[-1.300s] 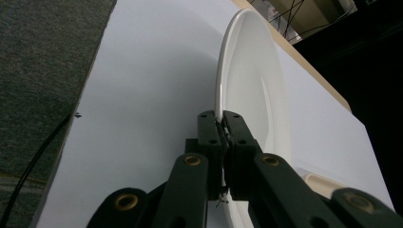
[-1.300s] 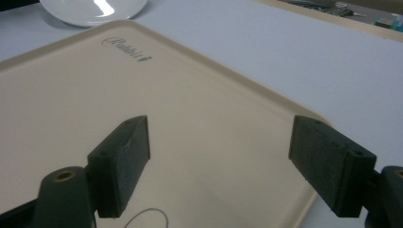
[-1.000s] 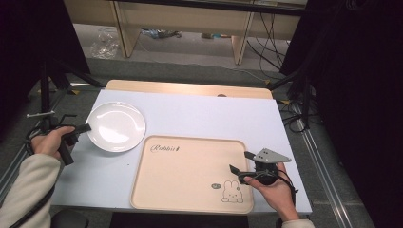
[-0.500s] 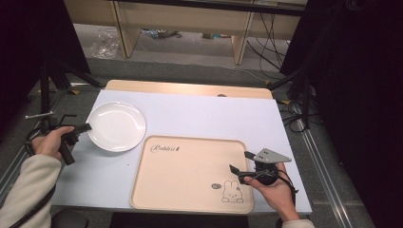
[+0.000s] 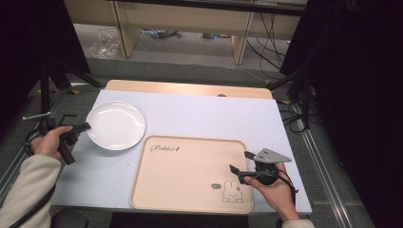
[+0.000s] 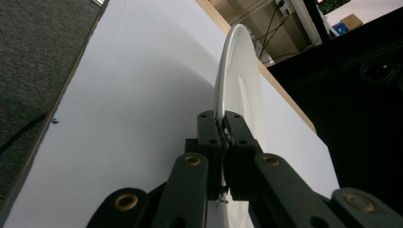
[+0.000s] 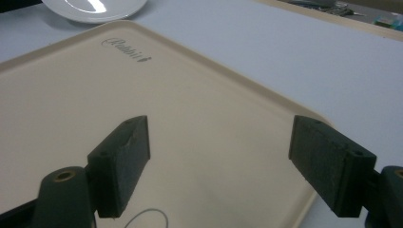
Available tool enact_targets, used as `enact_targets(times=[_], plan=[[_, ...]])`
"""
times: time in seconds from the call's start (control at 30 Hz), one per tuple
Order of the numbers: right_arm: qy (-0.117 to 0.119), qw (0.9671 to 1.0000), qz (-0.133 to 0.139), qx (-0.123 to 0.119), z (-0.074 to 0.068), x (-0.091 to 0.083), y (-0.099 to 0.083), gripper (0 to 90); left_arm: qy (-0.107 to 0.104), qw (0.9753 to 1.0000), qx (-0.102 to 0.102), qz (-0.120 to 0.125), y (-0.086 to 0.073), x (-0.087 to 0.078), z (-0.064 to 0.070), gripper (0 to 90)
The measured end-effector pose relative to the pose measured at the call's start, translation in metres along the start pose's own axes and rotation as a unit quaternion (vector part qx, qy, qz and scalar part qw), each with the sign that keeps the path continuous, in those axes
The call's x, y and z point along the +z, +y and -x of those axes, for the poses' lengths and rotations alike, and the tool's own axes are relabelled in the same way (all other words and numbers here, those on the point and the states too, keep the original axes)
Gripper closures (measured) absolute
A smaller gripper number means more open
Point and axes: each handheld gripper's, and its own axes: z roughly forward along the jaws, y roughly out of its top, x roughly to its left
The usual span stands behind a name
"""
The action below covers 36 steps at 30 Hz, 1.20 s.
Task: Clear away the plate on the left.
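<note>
A: Left gripper has its jaws clamped on the rim of the round white ceramic plate, upper left of the high view.

B: Lift level; thin rim may slip. Right gripper hovers with jaws spread over the beige rectangular plastic tray, lower centre.

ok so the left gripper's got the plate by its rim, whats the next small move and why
Probably lift the plate a little and carry it toward the tray. The left gripper is shut on the plate's rim, the plate lies on the table just beside the tray's far left corner, and the tray is bare. The right gripper hangs open over the tray's right edge, so it may steady the tray.
</note>
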Motion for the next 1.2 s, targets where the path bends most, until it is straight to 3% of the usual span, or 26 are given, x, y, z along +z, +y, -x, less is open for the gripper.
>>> enact_targets(times=[0.27,0.3,0.33,0.43,0.5,0.53,0.83,1.2], plan=[[0.000,1.0000,0.002,0.000,0.000,0.000,0.000,22.3,-0.008,0.9999,-0.004,0.012,0.001,-0.003,0.003,86.5],[0.000,1.0000,0.001,0.000,0.000,0.000,0.000,22.4,-0.010,0.9998,-0.006,0.013,0.002,-0.004,0.004,86.5],[0.002,1.0000,-0.001,0.003,0.000,0.000,0.000,22.4,-0.027,0.9994,-0.007,0.020,0.001,-0.003,0.003,86.5],[0.000,1.0000,0.001,0.000,0.000,0.000,0.000,22.3,-0.030,0.9993,-0.007,0.020,0.001,-0.004,0.004,86.4],[0.000,1.0000,0.002,-0.002,0.000,0.000,0.000,22.3,-0.030,0.9994,-0.005,0.018,0.001,-0.004,0.005,86.5],[0.000,1.0000,0.001,0.000,0.000,0.000,0.000,22.3,-0.017,0.9998,-0.004,0.011,0.001,-0.005,0.006,86.4],[-0.001,1.0000,-0.002,-0.001,0.000,-0.001,0.000,22.4,-0.027,0.9995,-0.005,0.015,0.001,-0.006,0.011,86.4],[0.000,1.0000,0.001,-0.001,0.000,0.000,0.000,22.3,-0.023,0.9991,0.029,0.021,0.001,-0.008,0.024,86.5]])
